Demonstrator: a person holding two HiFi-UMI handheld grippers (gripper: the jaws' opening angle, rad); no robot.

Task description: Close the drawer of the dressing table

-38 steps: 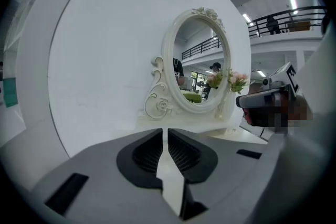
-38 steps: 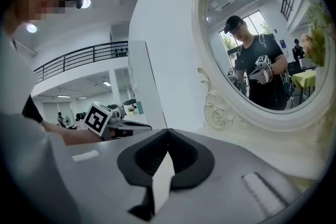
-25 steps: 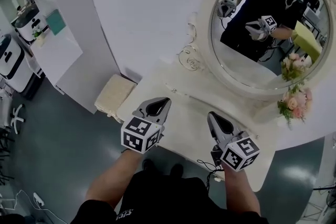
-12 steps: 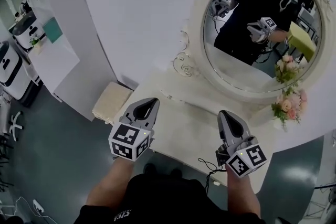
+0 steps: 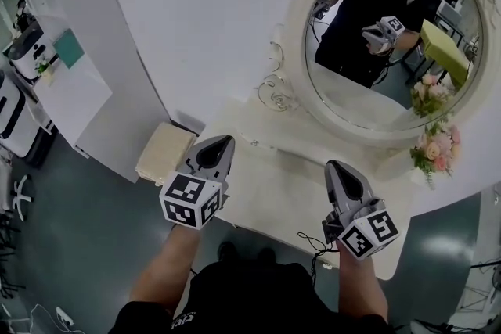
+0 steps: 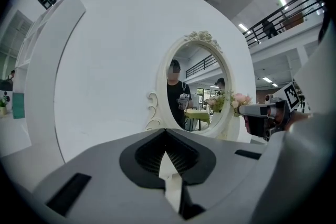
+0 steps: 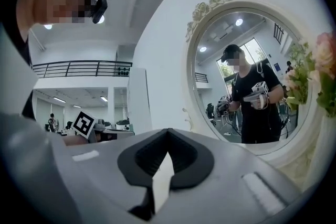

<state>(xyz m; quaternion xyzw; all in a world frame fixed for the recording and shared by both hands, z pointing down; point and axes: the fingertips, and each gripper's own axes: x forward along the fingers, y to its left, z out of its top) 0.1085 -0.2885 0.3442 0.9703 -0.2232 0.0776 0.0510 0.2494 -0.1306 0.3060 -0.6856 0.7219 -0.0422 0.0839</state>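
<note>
White dressing table (image 5: pixel 274 188) lengthwise along wall (image 5: pixel 196 19), left hand-held gripper (image 5: pixel 222 141) and right hand-held gripper (image 5: pixel 337 166) closed, empty

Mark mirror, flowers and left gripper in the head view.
mirror (image 5: pixel 391 39), head view, middle of the glass.
flowers (image 5: pixel 435 150), head view, pink blooms beside the mirror's lower right rim.
left gripper (image 5: pixel 225 140), head view, tips of its closed fingers.

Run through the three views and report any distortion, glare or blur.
Head view: evenly lit and sharp, wall edges bowed by the lens, a pale sheen on the floor at lower right. Left gripper view: heavy fisheye with dark corners, mirror clear. Right gripper view: same fisheye, flowers at the right edge soft.
</note>
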